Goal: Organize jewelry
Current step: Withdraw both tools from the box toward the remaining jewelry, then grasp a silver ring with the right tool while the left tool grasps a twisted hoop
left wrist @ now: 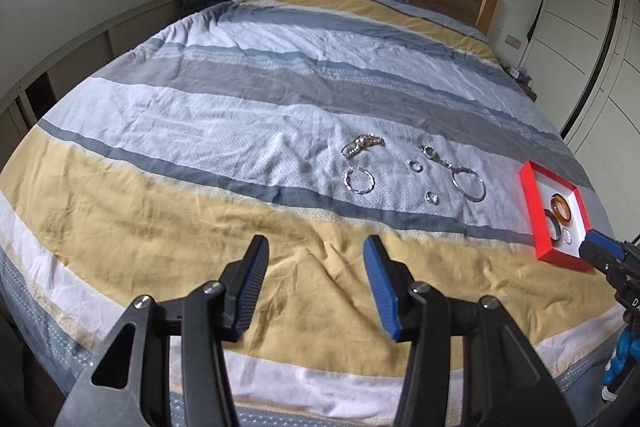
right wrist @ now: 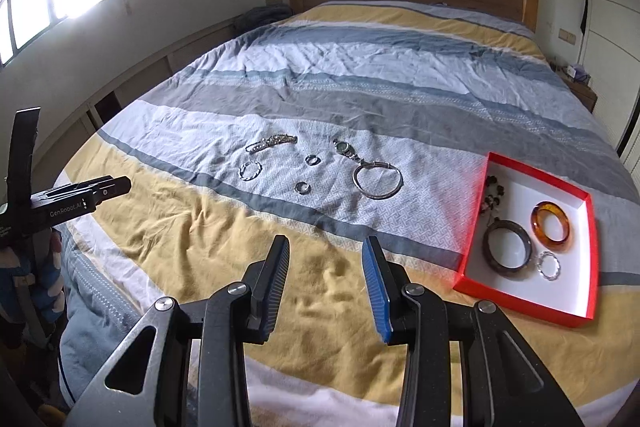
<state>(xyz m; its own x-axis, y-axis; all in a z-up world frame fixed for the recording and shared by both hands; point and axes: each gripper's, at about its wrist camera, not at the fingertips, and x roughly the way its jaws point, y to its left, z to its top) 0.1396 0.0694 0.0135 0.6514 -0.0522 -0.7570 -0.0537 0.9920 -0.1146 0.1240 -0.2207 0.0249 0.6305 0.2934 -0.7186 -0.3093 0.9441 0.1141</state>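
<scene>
Red tray [right wrist: 480, 195] holds 3 bangles (amber, dark, silver); both grippers agape, empty.

The left gripper [left wrist: 316, 247] is built of black angular arms with triangular cut-outs, joined by round silver screws. Its fingers [left wrist: 376, 267] are faced with blue ribbed pads. The same black arms, silver screws and blue pads are seen on the right gripper [right wrist: 325, 250]. White lettering, "GenRobot.AI", is printed on the left gripper's black side in the right wrist view. A blue-and-white glove [left wrist: 624, 359] is worn below the right gripper.
</scene>
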